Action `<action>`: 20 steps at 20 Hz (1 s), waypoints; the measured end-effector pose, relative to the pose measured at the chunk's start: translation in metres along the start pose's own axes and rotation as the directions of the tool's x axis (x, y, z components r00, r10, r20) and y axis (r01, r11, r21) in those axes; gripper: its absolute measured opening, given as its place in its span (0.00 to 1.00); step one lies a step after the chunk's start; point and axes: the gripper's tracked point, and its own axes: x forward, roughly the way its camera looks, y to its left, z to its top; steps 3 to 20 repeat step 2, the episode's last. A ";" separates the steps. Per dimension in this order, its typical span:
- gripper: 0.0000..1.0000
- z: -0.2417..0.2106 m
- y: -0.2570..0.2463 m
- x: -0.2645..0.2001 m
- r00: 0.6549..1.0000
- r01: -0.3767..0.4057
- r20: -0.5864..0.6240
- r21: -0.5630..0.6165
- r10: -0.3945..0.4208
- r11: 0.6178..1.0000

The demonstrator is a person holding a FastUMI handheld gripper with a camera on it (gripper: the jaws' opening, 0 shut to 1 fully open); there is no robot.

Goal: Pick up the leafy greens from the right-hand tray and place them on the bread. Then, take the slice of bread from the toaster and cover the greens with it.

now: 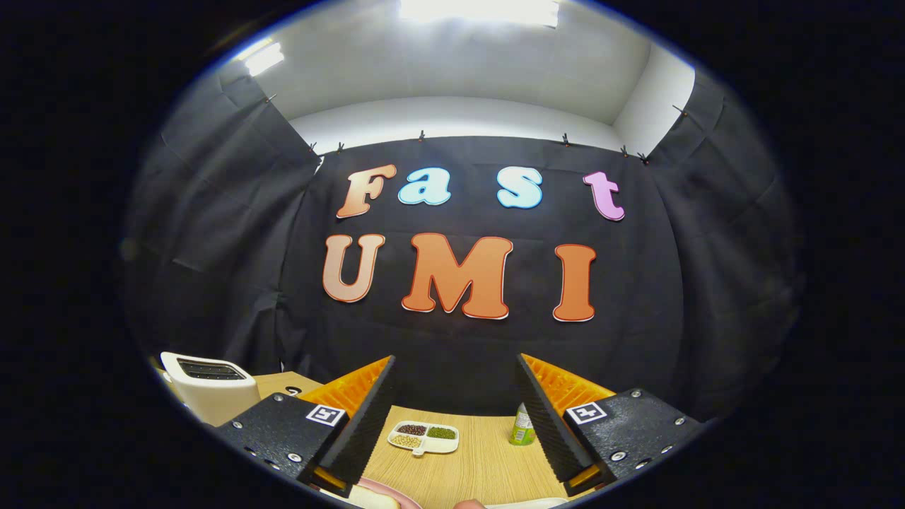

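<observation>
Toaster (210, 390) left of dish (423, 437), can (522, 425) right.

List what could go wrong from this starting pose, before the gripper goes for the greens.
1. The gripper is open and holds nothing, aimed level at the wall; the work area lies mostly below its fingers, so a blind descent could miss.
2. The green can stands close beside one finger and might get knocked over.
3. The divided dish of beans lies just ahead and could be nudged.
</observation>
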 end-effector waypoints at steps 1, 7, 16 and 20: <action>0.98 0.000 0.001 -0.001 1.000 -0.003 0.000 -0.003 0.003 1.000; 0.98 0.000 -0.001 0.004 1.000 -0.002 0.001 -0.005 0.002 1.000; 0.98 0.000 -0.001 0.004 1.000 -0.002 0.001 -0.005 0.002 1.000; 0.98 0.000 -0.001 0.004 1.000 -0.002 0.001 -0.005 0.002 1.000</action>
